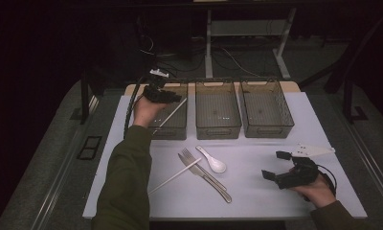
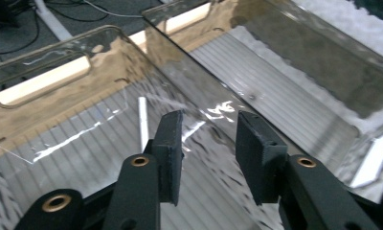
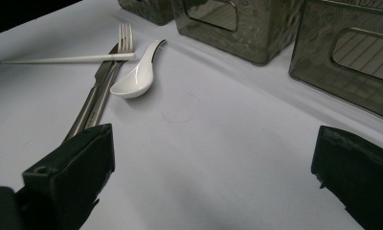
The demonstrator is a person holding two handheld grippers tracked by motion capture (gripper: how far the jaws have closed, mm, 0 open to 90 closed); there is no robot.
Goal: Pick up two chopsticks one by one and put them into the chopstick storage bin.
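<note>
White chopstick lies slanted in the leftmost smoked-plastic bin, one end propped on the rim. Above it hangs the left gripper, jaws parted a little with nothing between them. Best to lift straight up and clear the bin wall before swinging toward the second chopstick on the desk. Off to the side, the right gripper rests wide open, empty, near the soup spoon, fork and knife.

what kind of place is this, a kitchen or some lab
Most likely a lab or recording workspace, not a kitchen: a white table set with three clear bins and loose cutlery, desk legs and loose cables on a dark floor behind.
</note>
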